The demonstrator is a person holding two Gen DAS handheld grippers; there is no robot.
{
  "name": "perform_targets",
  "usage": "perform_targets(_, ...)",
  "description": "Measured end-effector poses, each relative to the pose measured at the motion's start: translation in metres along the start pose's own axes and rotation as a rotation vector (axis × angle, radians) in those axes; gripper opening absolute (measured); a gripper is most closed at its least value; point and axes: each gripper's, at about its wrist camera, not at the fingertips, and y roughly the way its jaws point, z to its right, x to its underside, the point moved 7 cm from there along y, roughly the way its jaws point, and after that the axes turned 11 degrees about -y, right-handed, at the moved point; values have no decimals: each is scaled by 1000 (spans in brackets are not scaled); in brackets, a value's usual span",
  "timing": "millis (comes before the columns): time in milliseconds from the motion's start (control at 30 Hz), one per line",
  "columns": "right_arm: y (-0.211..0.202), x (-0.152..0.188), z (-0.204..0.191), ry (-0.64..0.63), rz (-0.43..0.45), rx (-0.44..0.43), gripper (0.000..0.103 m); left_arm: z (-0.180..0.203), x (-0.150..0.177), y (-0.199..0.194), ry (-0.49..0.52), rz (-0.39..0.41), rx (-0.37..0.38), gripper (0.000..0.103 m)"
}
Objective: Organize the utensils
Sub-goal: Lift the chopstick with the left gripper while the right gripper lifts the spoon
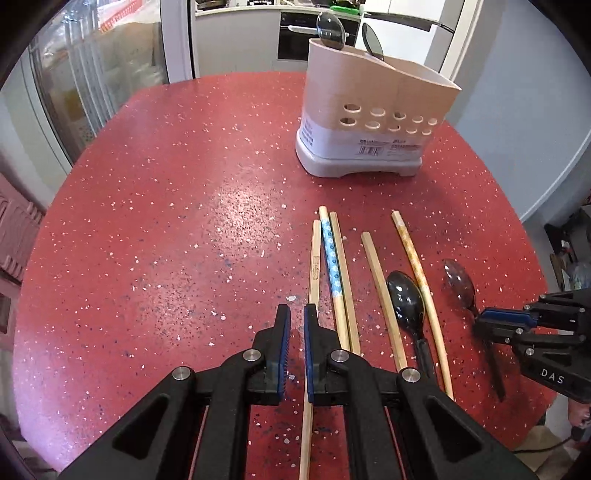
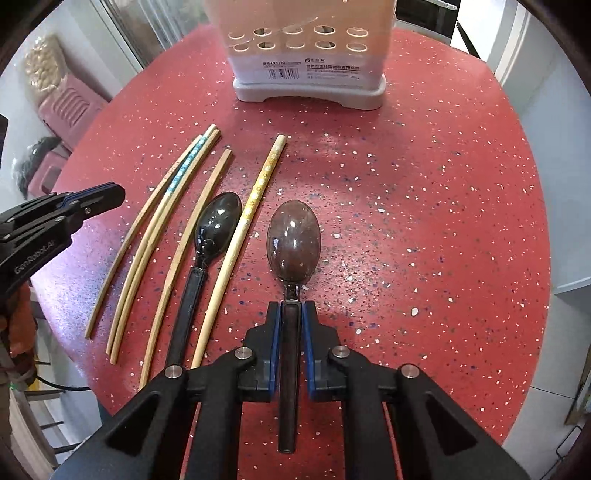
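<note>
While the right tool [image 2: 291, 314] pinches the brown spoon [image 2: 293, 236] by its handle on the tabletop [image 2: 424, 184], its long axis points toward the utensil holder [image 2: 306, 70] straight ahead, bowl first.

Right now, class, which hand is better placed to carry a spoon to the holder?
Right: its tool is already shut on the brown spoon, facing the holder. The left tool holds nothing.

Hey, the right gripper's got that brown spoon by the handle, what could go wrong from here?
The right gripper pinches the brown spoon on a narrow handle, so it may swivel when lifted. The holder already has two spoons sticking up that it could hit. The left gripper hovers shut over the chopsticks and might nudge them.
</note>
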Motion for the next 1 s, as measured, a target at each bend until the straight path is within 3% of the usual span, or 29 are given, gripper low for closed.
perform_targets(67,-7,5,3,1,12,-12,12,-2,-1,-1,0,19,-22,35)
perform_targets(100,-10,7,4,1,20,-17,12,-3,-2,-3,2,35,-30,45)
perform_targets(133,-15,10,5,1,28,-20,12,-6,-3,-5,3,48,-41,94)
perform_targets(167,-22,14,9,1,33,-23,12,-8,-3,-4,-1,49,-53,103)
perform_targets(300,-36,20,13,11,47,-39,12,-15,-4,-2,27,73,-99,103)
perform_targets(533,-46,26,12,17,61,-54,12,-17,5,30,114,-50,-123,103)
perform_targets(767,-57,27,8,17,77,-62,12,-12,9,46,167,-114,-120,102)
perform_targets(867,-61,27,8,21,82,-67,12,-6,7,49,193,-134,-102,96)
perform_targets(1000,-66,27,10,26,89,-74,12,1,4,53,212,-215,-42,80)
